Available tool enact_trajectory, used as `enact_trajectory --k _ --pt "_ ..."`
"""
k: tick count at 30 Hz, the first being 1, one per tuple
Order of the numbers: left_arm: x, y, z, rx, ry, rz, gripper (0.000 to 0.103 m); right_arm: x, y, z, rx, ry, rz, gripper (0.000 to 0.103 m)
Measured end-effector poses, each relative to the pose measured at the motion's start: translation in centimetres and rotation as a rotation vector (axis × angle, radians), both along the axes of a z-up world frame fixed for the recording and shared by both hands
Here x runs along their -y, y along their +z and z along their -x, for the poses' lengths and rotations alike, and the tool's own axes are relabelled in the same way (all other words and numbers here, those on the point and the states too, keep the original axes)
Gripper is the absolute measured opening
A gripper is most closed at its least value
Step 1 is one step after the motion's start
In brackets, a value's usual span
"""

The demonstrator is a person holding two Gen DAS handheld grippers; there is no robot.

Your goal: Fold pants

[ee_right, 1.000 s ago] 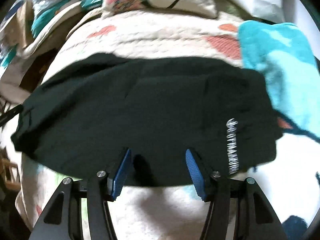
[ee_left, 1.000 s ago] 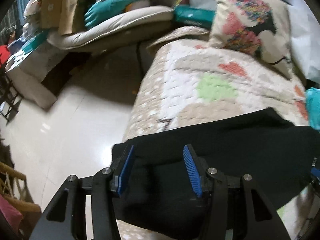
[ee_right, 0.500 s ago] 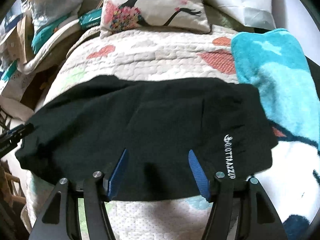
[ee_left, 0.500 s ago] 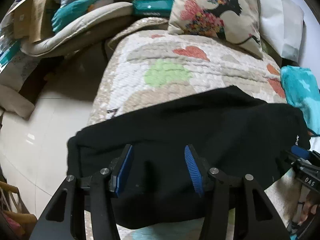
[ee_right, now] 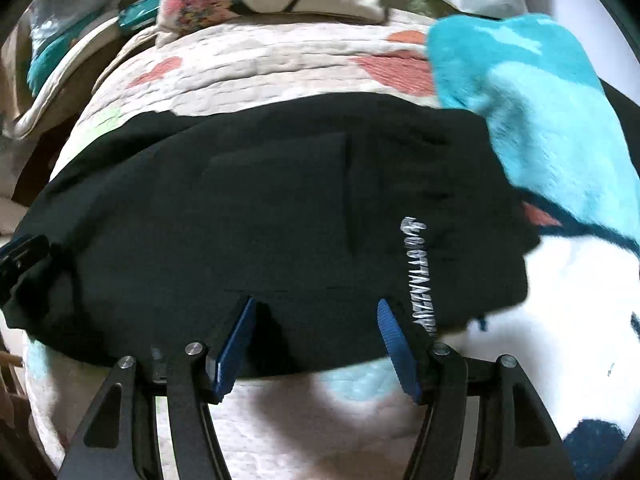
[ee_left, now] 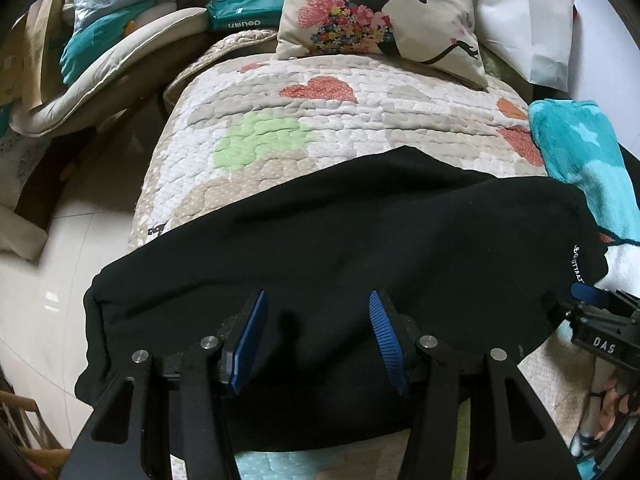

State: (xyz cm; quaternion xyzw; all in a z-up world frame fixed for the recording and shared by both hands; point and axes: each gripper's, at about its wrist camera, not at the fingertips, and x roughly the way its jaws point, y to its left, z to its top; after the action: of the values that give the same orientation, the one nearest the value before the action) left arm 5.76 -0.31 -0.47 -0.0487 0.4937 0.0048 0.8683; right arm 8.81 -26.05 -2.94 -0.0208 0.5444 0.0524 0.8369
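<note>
- Since a second ago the left gripper [ee_left: 316,338] has slid sideways along the bed toward the right-hand one: its camera then looked at bare floor and the pants' left end, and now takes in nearly the whole garment.
- Also new in its view, the right gripper's [ee_left: 588,300] blue tip and black body show at the right edge, beside the printed end of the cloth.
- Right gripper [ee_right: 316,338] has barely shifted, though its jaws stand a little wider than a second ago; its picture is blurred.
- Black pants [ee_left: 360,248] lie crosswise on the quilted bedspread [ee_left: 360,120], folded into one long band, the left end bunched and hanging slightly past the bed's edge.
- White lettering [ee_right: 420,272] runs across the cloth near its right end; a faint pocket-like seam shows in the middle, seen from the right wrist.
- The right end of the pants touches a turquoise blanket [ee_right: 540,100].
- Left gripper hangs over the pants' near part with its jaws apart, dark cloth below and between the blue pads [ee_left: 250,340], nothing pinched.
- Right gripper is likewise spread wide at the near hem, its pads [ee_right: 394,340] gripping nothing.
- A patterned pillow [ee_left: 384,12] sits at the bed's far end.
</note>
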Motion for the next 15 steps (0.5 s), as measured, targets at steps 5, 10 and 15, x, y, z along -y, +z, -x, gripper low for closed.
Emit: enact_trajectory --k 5,10,15 --pt "-0.1 -0.4 -0.2 -0.016 0.003 0.007 0.052 0.3 0.6 0.2 0.026 -0.016 -0.026 0.068" --pt "-0.3 -0.6 -0.2 -0.021 0.006 0.007 0.053 0.6 1.1 0.3 0.046 -0.046 -0.063 0.068" --pt "-0.3 -0.6 -0.1 -0.023 0.003 0.015 0.053 0.4 1.4 0.3 0.06 -0.056 -0.075 0.068"
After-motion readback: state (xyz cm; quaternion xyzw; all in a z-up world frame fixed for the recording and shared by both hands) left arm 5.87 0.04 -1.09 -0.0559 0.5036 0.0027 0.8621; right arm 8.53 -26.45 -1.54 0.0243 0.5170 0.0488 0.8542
